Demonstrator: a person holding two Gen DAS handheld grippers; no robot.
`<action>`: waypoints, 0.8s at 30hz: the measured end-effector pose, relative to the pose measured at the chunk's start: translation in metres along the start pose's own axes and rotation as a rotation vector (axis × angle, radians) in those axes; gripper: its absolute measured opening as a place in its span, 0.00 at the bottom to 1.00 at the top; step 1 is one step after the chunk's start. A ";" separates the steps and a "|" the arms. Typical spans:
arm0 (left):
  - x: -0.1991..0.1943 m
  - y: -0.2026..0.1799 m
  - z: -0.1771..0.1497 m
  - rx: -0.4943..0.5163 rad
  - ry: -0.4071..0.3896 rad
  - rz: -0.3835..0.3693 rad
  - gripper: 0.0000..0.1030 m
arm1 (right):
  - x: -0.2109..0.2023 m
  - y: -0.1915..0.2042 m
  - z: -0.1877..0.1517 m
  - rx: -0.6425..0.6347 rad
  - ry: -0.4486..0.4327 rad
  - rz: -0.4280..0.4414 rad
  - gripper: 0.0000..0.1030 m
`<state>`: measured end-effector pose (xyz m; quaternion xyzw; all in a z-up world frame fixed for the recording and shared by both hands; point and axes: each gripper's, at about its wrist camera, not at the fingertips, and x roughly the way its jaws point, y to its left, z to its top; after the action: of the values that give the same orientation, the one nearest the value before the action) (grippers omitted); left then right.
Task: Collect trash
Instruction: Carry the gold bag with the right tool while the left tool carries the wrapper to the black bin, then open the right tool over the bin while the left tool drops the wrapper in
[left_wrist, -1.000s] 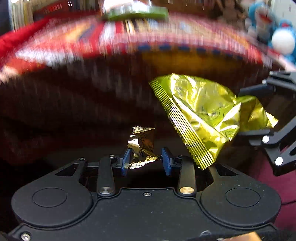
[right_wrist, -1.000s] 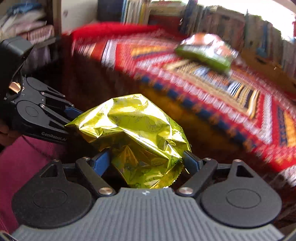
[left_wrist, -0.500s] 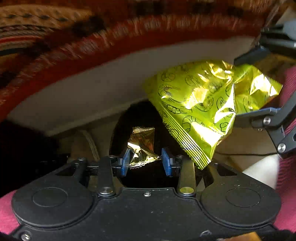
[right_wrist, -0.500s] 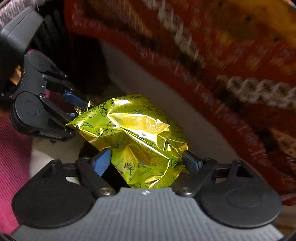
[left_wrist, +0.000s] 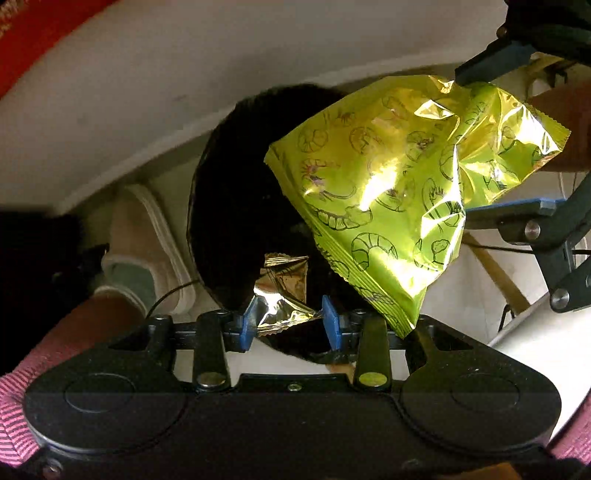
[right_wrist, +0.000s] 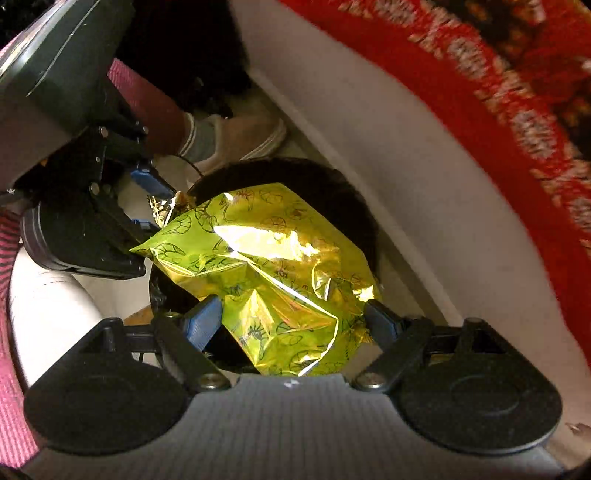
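A crumpled yellow-green snack bag (right_wrist: 266, 273) printed with shrimp outlines is clamped in my right gripper (right_wrist: 291, 321), which is shut on it. The same bag (left_wrist: 388, 192) hangs at the right of the left wrist view, held by the right gripper (left_wrist: 465, 144). My left gripper (left_wrist: 290, 325) is shut on a small gold foil wrapper (left_wrist: 284, 291). Both pieces hang over the dark round opening of a black trash bin (left_wrist: 229, 221) on the floor. In the right wrist view the left gripper (right_wrist: 155, 206) with the gold wrapper (right_wrist: 162, 210) is beside the bin's (right_wrist: 332, 184) left rim.
A person's beige shoe (left_wrist: 147, 236) with a grey sock stands just left of the bin. A white base board (right_wrist: 388, 155) under a red patterned blanket (right_wrist: 498, 92) runs behind it. A thin black cable (left_wrist: 170, 295) lies on the pale floor. Pink striped sleeves frame both views.
Both grippers have swung down from the blanket's level to the floor, still holding their wrappers. The black bin and the shoe have come into view beneath them.
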<state>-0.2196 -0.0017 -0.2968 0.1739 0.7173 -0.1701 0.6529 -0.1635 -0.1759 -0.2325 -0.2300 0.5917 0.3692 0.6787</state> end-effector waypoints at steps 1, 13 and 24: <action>0.002 0.001 -0.001 -0.003 0.010 0.002 0.33 | 0.003 -0.001 0.000 0.003 0.003 0.008 0.82; 0.015 0.000 0.026 -0.027 0.043 0.008 0.43 | 0.030 -0.015 0.002 0.031 0.017 0.080 0.85; 0.017 0.003 0.031 -0.024 0.036 0.020 0.57 | 0.048 -0.017 0.005 0.061 0.036 0.119 0.98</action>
<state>-0.1925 -0.0135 -0.3162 0.1765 0.7292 -0.1517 0.6435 -0.1462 -0.1717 -0.2807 -0.1803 0.6274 0.3865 0.6515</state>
